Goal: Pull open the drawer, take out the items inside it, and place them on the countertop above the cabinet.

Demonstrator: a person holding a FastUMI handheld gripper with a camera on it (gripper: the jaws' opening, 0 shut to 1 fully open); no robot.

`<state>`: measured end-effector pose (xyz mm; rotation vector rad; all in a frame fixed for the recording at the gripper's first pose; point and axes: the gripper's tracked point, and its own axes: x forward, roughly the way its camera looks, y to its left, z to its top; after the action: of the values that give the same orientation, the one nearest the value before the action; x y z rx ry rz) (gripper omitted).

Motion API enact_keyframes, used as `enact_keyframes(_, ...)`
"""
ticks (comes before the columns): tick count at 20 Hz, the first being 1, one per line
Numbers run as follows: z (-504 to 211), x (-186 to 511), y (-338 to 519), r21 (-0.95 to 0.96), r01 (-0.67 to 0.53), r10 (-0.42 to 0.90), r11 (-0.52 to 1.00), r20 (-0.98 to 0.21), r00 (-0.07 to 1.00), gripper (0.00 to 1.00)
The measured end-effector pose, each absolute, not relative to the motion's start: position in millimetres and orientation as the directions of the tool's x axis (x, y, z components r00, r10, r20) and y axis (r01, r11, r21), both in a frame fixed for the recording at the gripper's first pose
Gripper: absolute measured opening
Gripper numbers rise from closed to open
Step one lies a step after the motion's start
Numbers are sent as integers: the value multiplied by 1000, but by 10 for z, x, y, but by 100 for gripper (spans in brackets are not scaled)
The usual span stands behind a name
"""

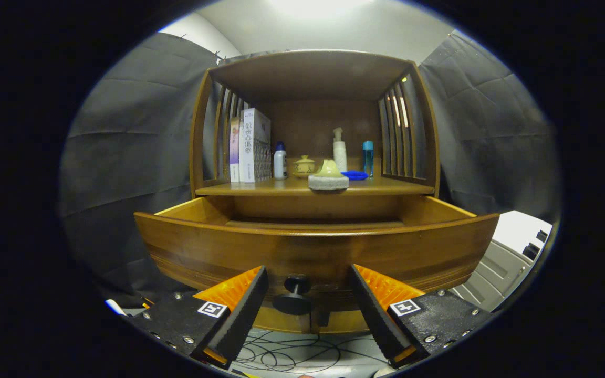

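Spread apart, the gripper (308,294) straddles the dark knob (293,298) without touching it, on the pulled-out drawer (313,252), while a sponge (328,178) sits on the countertop (281,187) above.

There was one gripper (308,278), and its two fingers (242,310) stood apart on both sides of the one dark knob (294,296), not touching it. The knob sat on one drawer (313,252), which was pulled out from one wooden cabinet (313,79). On the one countertop (281,187) above the drawer I counted two boxes (254,144) standing at the left, three bottles (280,161) further back, one small lidded pot (303,166), one blue flat thing (355,175), and one sponge brush (328,177) at the front edge. Inside the drawer I could not count any items, because its front hid the bottom.
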<state>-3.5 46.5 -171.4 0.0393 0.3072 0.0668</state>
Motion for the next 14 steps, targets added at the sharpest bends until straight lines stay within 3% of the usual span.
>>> enact_keyframes(14, -1750, 106, 430, -18, -1, -5, 1000, -318, 948, 94)
